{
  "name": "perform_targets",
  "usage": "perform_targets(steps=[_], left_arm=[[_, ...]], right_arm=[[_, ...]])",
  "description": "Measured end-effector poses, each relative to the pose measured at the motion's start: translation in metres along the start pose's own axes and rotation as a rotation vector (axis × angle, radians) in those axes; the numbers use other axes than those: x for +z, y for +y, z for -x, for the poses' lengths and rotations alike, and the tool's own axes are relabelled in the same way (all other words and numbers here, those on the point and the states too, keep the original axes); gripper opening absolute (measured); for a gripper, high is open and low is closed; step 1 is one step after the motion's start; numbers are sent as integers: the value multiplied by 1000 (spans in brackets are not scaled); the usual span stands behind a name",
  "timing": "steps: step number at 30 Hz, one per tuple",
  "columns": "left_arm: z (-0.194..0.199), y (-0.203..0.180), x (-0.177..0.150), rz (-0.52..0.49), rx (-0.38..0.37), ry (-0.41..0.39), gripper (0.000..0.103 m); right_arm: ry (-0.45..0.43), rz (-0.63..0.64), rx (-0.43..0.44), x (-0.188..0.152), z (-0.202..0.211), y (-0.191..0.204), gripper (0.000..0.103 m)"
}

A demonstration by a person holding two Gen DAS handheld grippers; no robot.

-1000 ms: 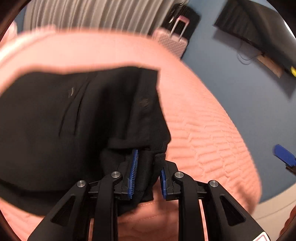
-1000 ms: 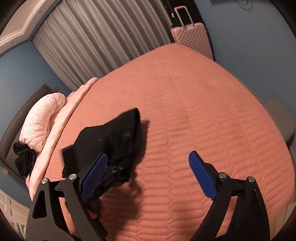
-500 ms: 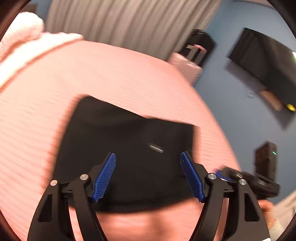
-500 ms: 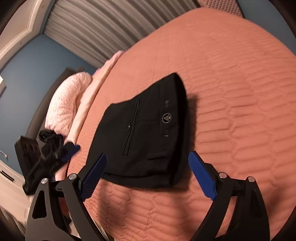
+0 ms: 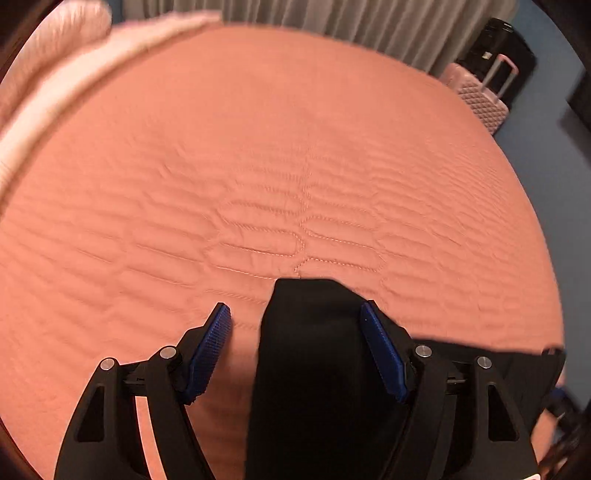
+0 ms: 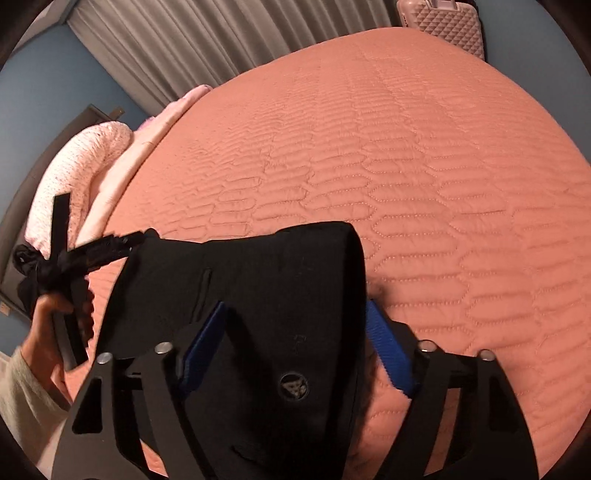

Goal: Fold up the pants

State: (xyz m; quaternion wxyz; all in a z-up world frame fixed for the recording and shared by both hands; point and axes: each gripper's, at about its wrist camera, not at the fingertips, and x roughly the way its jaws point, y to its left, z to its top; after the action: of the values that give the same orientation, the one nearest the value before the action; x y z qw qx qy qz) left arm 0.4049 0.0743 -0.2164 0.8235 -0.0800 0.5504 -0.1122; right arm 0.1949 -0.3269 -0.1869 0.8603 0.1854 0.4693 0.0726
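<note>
The folded black pants [image 6: 258,295] lie on an orange quilted bedspread [image 6: 424,184]. The right gripper [image 6: 299,339] straddles the near right corner of the pants, its jaws closing with the cloth between the blue pads [image 6: 388,350]; whether the pads press on it cannot be told. A round logo [image 6: 293,386] shows on the cloth near the camera. At the left, a hand [image 6: 51,314] holds the left gripper [image 6: 110,243] at the far corner of the pants. Pink pillows [image 6: 85,166], grey curtains [image 6: 184,44] and a pink suitcase [image 6: 443,22] lie beyond.
</note>
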Motion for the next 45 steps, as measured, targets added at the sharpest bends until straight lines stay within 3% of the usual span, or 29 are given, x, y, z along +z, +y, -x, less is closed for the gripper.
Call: perform_targets(steps=[1, 2, 3, 5, 7, 8, 9, 10, 11, 13, 14, 15, 16, 18, 20, 22, 24, 26, 28, 30, 32, 35, 37, 38, 39, 40, 41, 43, 45], left_arm=[[-8, 5, 6, 29, -17, 15, 59], [-10, 7, 9, 40, 5, -2, 17], [-9, 8, 15, 37, 20, 3, 4], [9, 20, 26, 81, 22, -92, 0], [5, 28, 32, 24, 212, -125, 0], [-4, 38, 33, 14, 263, -79, 0], [-4, 55, 30, 85, 217, -46, 0], [7, 69, 25, 157, 125, -68, 0], [21, 77, 18, 203, 41, -98, 1], [59, 76, -9, 197, -74, -167, 8], [80, 66, -28, 146, -107, -196, 23], [92, 57, -44, 107, -117, -217, 50], [102, 43, -63, 62, -122, -237, 58], [107, 10, -106, -34, -152, -226, 62], [102, -18, -141, -98, -154, -197, 62], [93, -32, -166, -131, -148, -152, 62], [78, -38, -187, -177, -67, -173, 63], [71, -50, -193, -270, 17, -182, 62], [64, -58, -198, -337, 79, -183, 63], [62, -53, -199, -313, 73, -183, 63], [58, -52, -194, -283, 45, -179, 63], [59, -49, -197, -265, 38, -200, 63], [62, -47, -202, -268, 41, -215, 63], [59, -48, -201, -271, 50, -219, 63], [61, -52, -205, -274, 57, -221, 63], [60, -56, -206, -273, 60, -220, 63], [59, -57, -204, -271, 58, -219, 63], [65, -57, -207, -249, 37, -224, 63], [80, -52, -200, -205, 6, -238, 62]], right_arm=[[17, -12, 9, 0, -5, -4, 42], [13, -31, 21, 1, -3, -6, 30], [-16, -49, 61, 2, 8, -6, 25], [-94, -14, 117, 1, 30, 0, 20], [-69, 45, 21, -4, 20, -4, 21], [2, 55, -62, -8, 5, -13, 29], [7, 34, -94, -11, 5, -19, 38], [-14, 6, -93, -13, 12, -23, 45], [-40, -5, -88, -13, 23, -22, 45], [-137, 45, -201, -6, 52, -5, 47], [-170, 62, -196, 0, 60, 3, 47], [-195, 71, -132, 12, 66, 16, 47], [-154, 84, 3, 31, 59, 38, 47], [-7, 177, 229, 62, 23, 88, 47], [103, 259, 368, 83, -22, 138, 47], [232, 341, 397, 94, -68, 178, 46], [344, 402, 354, 100, -121, 209, 47], [400, 442, 300, 99, -156, 224, 47], [459, 455, 342, 93, -173, 228, 47], [527, 500, 351, 80, -184, 234, 46], [480, 619, 313, 67, -169, 246, 25], [374, 658, 281, 80, -153, 262, 11], [258, 710, 111, 101, -175, 271, 3], [243, 748, -29, 99, -195, 269, 4], [280, 735, -68, 99, -211, 262, 3], [253, 687, -47, 104, -207, 259, 1], [166, 556, 10, 116, -180, 250, 4], [59, 428, 141, 119, -127, 236, 4], [10, 406, 153, 99, -74, 222, 6]])
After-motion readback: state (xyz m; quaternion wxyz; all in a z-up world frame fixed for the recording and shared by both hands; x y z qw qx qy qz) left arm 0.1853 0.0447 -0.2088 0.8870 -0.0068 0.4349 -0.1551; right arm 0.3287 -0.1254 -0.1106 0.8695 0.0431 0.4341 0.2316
